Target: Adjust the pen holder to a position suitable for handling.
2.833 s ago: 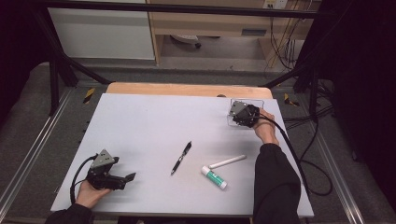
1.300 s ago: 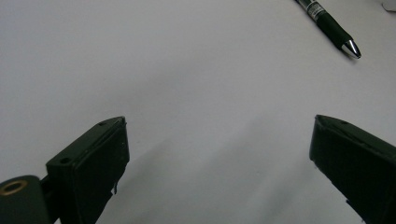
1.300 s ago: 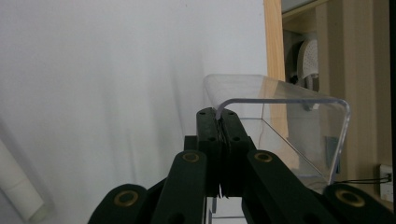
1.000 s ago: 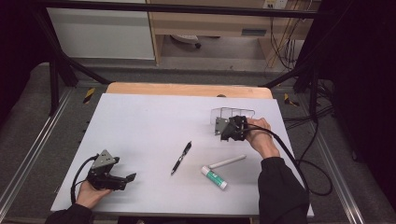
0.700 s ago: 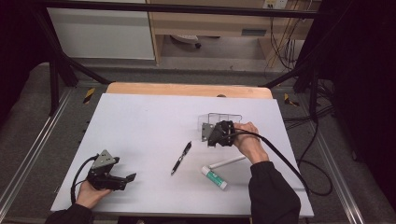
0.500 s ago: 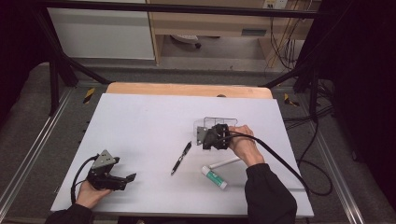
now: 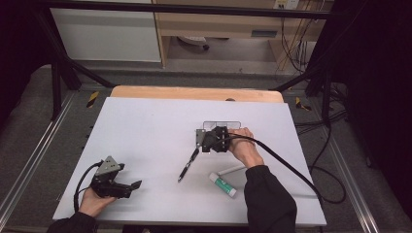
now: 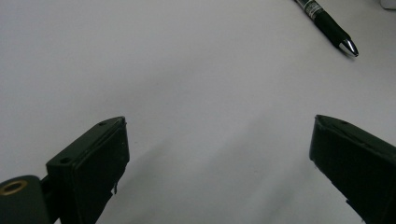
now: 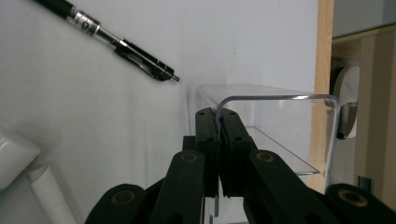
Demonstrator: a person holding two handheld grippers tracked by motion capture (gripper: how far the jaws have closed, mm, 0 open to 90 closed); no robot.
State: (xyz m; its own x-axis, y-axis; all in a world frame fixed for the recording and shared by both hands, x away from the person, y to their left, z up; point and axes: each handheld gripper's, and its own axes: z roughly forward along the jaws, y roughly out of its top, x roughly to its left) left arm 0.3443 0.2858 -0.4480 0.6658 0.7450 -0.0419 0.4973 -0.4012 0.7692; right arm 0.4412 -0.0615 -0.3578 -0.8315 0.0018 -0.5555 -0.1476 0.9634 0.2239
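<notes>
Two thin black jaws of the right gripper pinch one wall of a clear plastic tray, held just beyond the pen near the table's middle. With so narrow a bite, the tray could likely swivel or slip loose, or catch the pen's end as it comes down. Well to the pen's near left, the left gripper rests on the white table, jaws spread wide, holding nothing.

The black tongs pinched the clear plastic tray's wall (jaws pressed together), a black pen lying nearby on the white table.
</notes>
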